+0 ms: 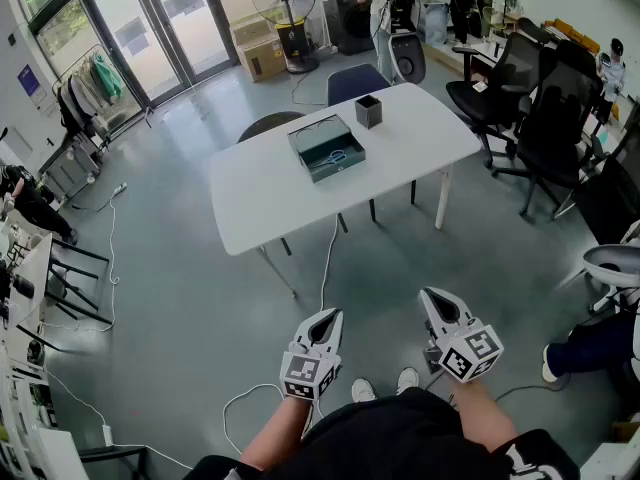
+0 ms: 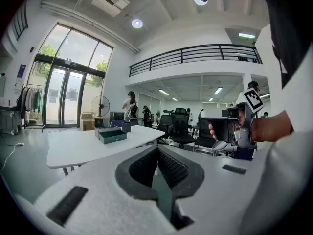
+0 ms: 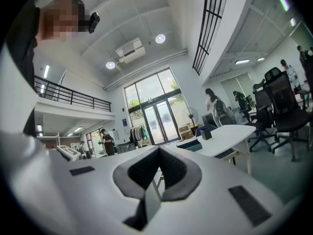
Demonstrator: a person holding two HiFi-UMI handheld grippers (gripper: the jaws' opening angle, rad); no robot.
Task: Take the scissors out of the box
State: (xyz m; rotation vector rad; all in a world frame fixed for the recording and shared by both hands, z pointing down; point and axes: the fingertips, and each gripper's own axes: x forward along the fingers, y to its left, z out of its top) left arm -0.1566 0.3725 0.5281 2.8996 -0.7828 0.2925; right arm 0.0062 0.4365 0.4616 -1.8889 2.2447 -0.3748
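Straight ahead, at twelve o'clock in the head view, a white surface (image 1: 270,193) stands on a grey floor (image 1: 180,288), well apart from where I stand. Near its middle sits an open teal box (image 1: 310,134). The scissors (image 1: 336,155) lie inside it on the bottom; they are small at this range, with pale blue handles. A dark square container (image 1: 368,111) stands on the surface at one o'clock from the box, apart from it.

Low in the frame, at six o'clock, my left claw (image 1: 327,317) points toward the surface. Its own view shows the two jaws pressed together at the tips with nothing between them. My right claw (image 1: 433,298) is at five o'clock, beside the left and not touching it, also pointing forward. Its jaws are closed tight and it is empty too. Both claws are far from the box.

A white cable (image 1: 326,253) runs across the floor from under the surface toward me. Black office chairs (image 1: 520,78) stand at two o'clock.
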